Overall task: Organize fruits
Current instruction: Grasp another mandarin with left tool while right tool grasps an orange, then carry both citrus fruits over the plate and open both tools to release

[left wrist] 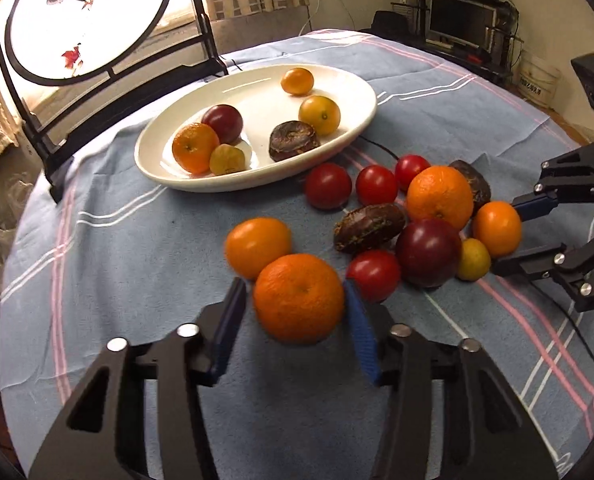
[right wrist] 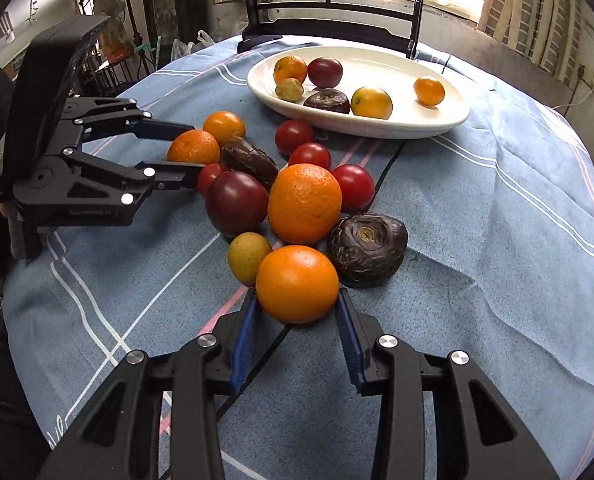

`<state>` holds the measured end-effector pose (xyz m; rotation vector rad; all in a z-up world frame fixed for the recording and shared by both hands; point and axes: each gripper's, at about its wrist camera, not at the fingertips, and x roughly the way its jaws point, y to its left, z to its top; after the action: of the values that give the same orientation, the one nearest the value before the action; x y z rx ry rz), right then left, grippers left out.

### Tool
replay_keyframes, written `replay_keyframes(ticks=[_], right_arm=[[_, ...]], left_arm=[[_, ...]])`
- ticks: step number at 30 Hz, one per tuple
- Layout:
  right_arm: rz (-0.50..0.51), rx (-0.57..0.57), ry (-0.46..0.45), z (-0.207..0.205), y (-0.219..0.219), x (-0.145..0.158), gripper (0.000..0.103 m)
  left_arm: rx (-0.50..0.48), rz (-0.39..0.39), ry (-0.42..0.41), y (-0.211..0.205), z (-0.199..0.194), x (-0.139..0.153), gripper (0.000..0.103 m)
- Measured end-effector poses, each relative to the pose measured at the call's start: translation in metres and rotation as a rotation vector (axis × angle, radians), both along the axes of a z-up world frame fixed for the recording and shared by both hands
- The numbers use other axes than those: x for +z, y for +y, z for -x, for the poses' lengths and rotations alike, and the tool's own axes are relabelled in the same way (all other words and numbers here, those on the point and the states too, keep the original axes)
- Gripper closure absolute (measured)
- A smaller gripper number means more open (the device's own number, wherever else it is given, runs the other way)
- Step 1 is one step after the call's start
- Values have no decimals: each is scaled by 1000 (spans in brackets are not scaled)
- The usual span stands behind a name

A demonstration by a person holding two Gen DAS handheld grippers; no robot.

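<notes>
I'm gripping a mandarin [left wrist: 299, 298] in the left tool [left wrist: 295, 308] and an orange [right wrist: 297, 283] in the right tool [right wrist: 297, 312], both at the fruit pile on the surface [right wrist: 477, 240], near the plate [right wrist: 449, 120] holding six fruits.

Both wrist cameras look steeply down, close to the table [left wrist: 137, 240]; shared fruit pile [right wrist: 305, 200] and plate [left wrist: 257, 176] toward 12 o'clock.

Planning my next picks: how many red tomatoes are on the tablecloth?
4. Three tomatoes sit in a row beside the white plate; the fourth lies apart, next to the dark red plum. Others may hide behind the pile.
</notes>
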<state>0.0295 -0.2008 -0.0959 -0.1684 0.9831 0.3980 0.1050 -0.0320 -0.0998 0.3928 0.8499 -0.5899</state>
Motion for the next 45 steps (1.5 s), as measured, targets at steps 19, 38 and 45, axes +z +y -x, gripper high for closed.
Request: replay_keyframes(ticks=[19, 38, 45], right_arm=[[-70, -40, -114, 16, -7, 38, 67], [-72, 0, -86, 17, 3, 28, 67], [-102, 10, -81, 11, 2, 30, 67]], left_arm=[[168, 107, -172, -6, 35, 74, 61], [212, 81, -148, -18, 30, 62, 61], [224, 73, -140, -20, 19, 60, 60]])
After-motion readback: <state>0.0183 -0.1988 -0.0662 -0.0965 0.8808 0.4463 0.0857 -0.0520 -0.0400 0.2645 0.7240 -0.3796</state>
